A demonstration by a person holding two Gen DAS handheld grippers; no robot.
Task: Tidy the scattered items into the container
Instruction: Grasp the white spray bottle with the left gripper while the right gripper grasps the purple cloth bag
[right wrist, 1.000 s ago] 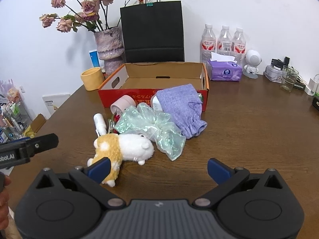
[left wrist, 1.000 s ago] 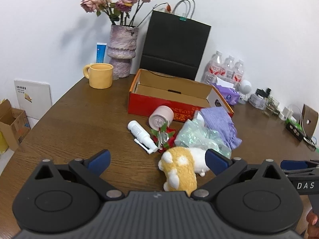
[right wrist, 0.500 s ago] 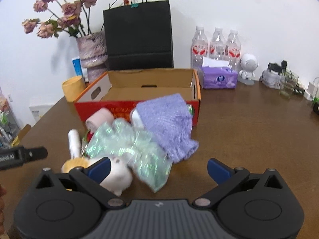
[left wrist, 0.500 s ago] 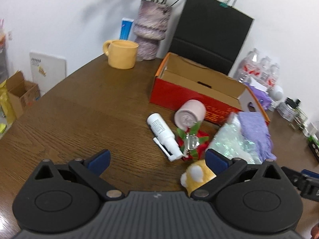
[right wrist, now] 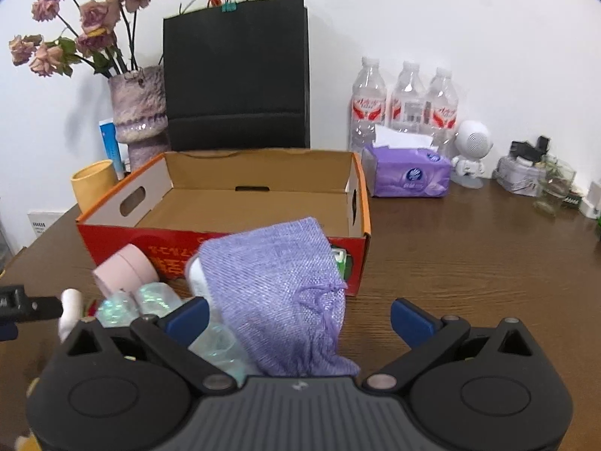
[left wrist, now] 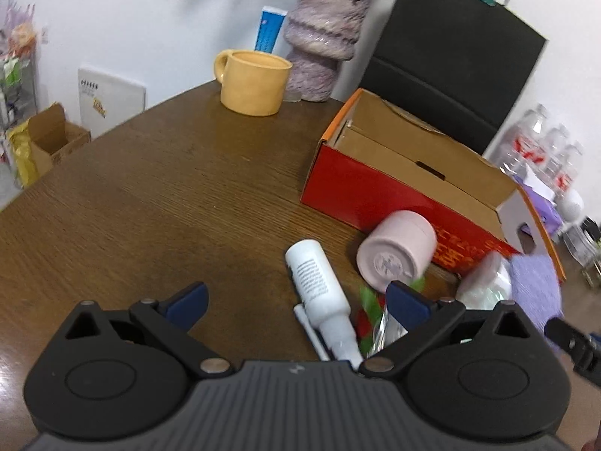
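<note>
Sitting open and empty at the back of the pile is the red cardboard box (right wrist: pixel 240 203), its long red side facing both tools – nothing has gone into it so far. Scattered items are all bunched against that front wall. Right in front of the right gripper (right wrist: pixel 298 317) lies the purple knit pouch (right wrist: pixel 280 300), draped between the blue fingertips (right wrist: pixel 411 323) and leaning up toward the box; the jaws are spread wide, gripping nothing. Under the pouch, toward that tool's left finger, there's a crinkly pale-green shiny bag (right wrist: pixel 150 298), and just past it a pink cup (right wrist: pixel 126 270) on its side, touching the box front.

From the left gripper (left wrist: pixel 296 298) – also wide open, holding nothing – a white bottle (left wrist: pixel 319 289) lies between the fingers, cap end pointing back at the tool, with a thin white pen-like stick (left wrist: pixel 310 327) just beside it. By its right fingertip there's a blurry red and green thing (left wrist: pixel 366 312), can't tell what it is. The pink cup is just ahead of that fingertip.

Further out on the wooden table (left wrist: pixel 150 195): a yellow mug (left wrist: pixel 253 82), fuzzy purple vase (left wrist: pixel 325 37) and black paper bag (right wrist: pixel 236 71) behind the box, then water bottles (right wrist: pixel 405 105) and a purple tissue pack (right wrist: pixel 409 174) off to the right gripper's right
</note>
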